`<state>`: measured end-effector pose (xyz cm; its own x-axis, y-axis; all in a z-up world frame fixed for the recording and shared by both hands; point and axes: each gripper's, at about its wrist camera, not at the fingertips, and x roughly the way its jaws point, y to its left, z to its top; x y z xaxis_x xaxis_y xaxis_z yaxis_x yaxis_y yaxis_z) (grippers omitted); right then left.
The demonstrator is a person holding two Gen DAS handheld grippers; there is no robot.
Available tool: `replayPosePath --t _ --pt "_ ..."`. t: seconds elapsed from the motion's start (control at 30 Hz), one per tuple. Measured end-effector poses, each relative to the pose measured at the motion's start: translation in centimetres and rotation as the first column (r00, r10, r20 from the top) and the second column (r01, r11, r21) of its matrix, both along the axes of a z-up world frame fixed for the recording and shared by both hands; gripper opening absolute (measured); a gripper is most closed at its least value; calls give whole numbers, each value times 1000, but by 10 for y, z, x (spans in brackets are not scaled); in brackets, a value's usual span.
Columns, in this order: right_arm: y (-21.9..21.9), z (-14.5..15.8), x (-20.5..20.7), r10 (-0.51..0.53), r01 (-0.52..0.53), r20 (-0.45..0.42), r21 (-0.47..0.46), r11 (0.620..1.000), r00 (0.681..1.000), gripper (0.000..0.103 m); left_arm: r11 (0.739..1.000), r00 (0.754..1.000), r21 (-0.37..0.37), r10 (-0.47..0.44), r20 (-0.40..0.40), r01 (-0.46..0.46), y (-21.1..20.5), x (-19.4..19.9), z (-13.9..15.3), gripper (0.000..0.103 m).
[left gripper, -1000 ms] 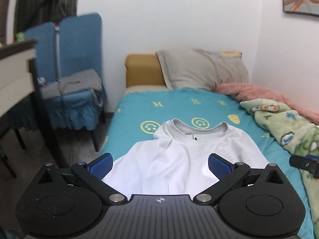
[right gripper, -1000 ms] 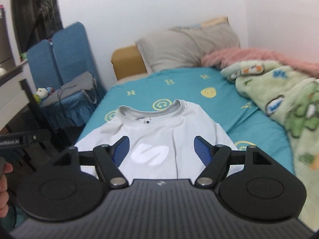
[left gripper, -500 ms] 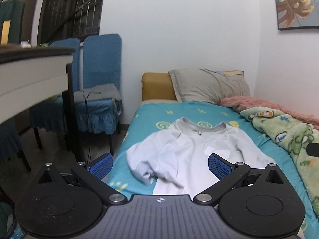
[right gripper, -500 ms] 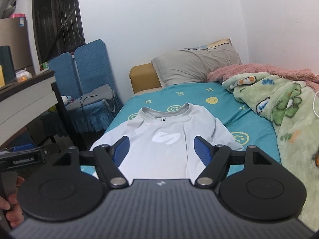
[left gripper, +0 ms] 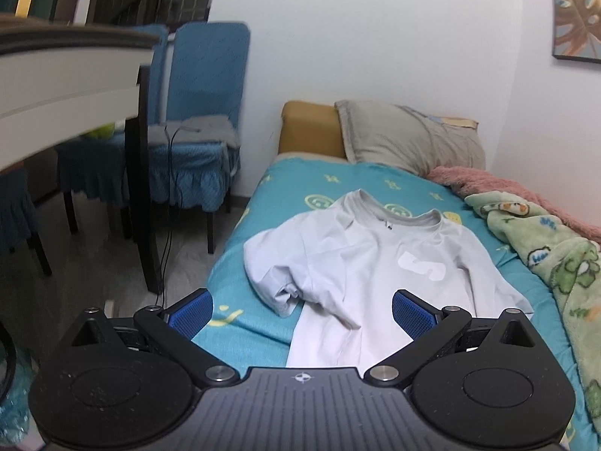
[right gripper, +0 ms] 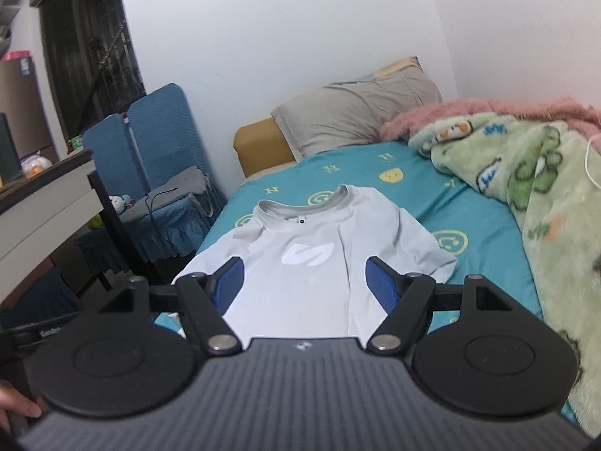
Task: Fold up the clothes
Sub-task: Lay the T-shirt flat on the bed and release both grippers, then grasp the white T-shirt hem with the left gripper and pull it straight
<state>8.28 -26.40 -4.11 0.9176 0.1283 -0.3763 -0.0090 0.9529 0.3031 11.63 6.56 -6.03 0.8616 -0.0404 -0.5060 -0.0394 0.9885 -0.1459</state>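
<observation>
Chairs (left gripper: 203, 112) with blue covers stand at the far left beside a white desk (left gripper: 64, 86), one seat bearing a folded grey cloth (right gripper: 176, 188) with a black cable trailing off it. Next comes the bed (left gripper: 285, 184) in its teal smiley-print sheet, and on that sheet the pale grey T-shirt (left gripper: 360, 263) lies face up, collar toward the grey pillow (left gripper: 409, 139), its sleeve on the desk side crumpled back onto the chest. A green cartoon blanket (right gripper: 544, 195) and a pink fleece (right gripper: 488, 112) are heaped along the wall to the right. The left gripper (left gripper: 300, 308) and the right gripper (right gripper: 304, 282) both stand with blue pads spread wide, gripping nothing, hovering clear of the shirt's hem.
</observation>
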Motion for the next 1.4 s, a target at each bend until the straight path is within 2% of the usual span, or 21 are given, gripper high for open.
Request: replayPosePath --t 0.13,0.3,0.37,0.47,0.53,0.57,0.63,0.67,0.73,0.83,0.9,0.93,0.97,1.03,1.1,1.17,1.23,1.33,1.37,1.4 --pt "-4 -3 0 -24 25 -19 10 1000 1000 73 996 998 -87 23 -57 -28 16 26 -5 102" --pt "-14 -9 9 -23 25 -36 69 997 999 73 983 982 -126 117 -147 -136 46 70 -20 97" --pt "-17 -14 17 -24 29 -60 81 996 998 73 959 968 -203 158 -193 -197 67 89 -32 94" --pt "-20 -24 32 -23 34 -102 107 994 995 73 886 949 -377 178 -259 -269 98 117 -58 88" --pt "-20 -31 42 -23 37 -118 118 992 993 73 837 941 -455 186 -283 -303 112 134 -75 84" --pt "-20 -34 47 -26 41 -125 116 992 992 73 821 938 -478 188 -289 -312 117 143 -83 82" --pt "-20 -39 57 -34 49 -138 109 993 990 73 798 937 -511 184 -298 -319 123 161 -96 80" --pt "-20 -42 62 -36 52 -145 108 993 989 73 795 938 -519 178 -296 -314 124 169 -101 77" --pt "-20 -48 72 -37 54 -158 107 993 987 73 805 943 -514 163 -292 -298 123 185 -108 76" --pt "-21 -58 86 -36 57 -181 109 992 983 73 835 948 -482 135 -289 -266 115 209 -113 63" --pt "-22 -64 94 -32 56 -196 118 991 980 73 874 952 -433 98 -289 -221 105 224 -113 33" --pt "-22 -66 98 -29 54 -201 122 991 979 73 901 952 -385 85 -294 -199 99 231 -110 25" --pt "-22 -67 100 -28 55 -206 124 991 978 73 932 952 -317 79 -297 -177 90 238 -106 8" --pt "-24 -70 102 -29 59 -213 133 989 977 73 981 958 -161 62 -280 -110 72 250 -91 3" --pt "-28 -71 101 -35 68 -216 148 987 976 73 1000 969 7 30 -243 -29 48 259 -72 2" --pt "-33 -71 100 -46 82 -215 163 983 976 73 983 977 164 -50 -207 85 14 262 -54 2" --pt "-37 -72 101 -59 97 -215 173 980 975 73 929 965 293 -174 -197 228 -29 258 -43 1" --pt "-43 -73 101 -74 116 -219 187 976 973 73 828 898 356 -360 -254 433 -92 246 -41 2" --pt "-44 -73 100 -78 121 -220 190 974 972 73 810 875 338 -408 -262 479 -109 240 -39 3" --pt "-46 -74 100 -81 126 -222 194 973 972 73 804 854 294 -460 -244 517 -120 233 -35 7"
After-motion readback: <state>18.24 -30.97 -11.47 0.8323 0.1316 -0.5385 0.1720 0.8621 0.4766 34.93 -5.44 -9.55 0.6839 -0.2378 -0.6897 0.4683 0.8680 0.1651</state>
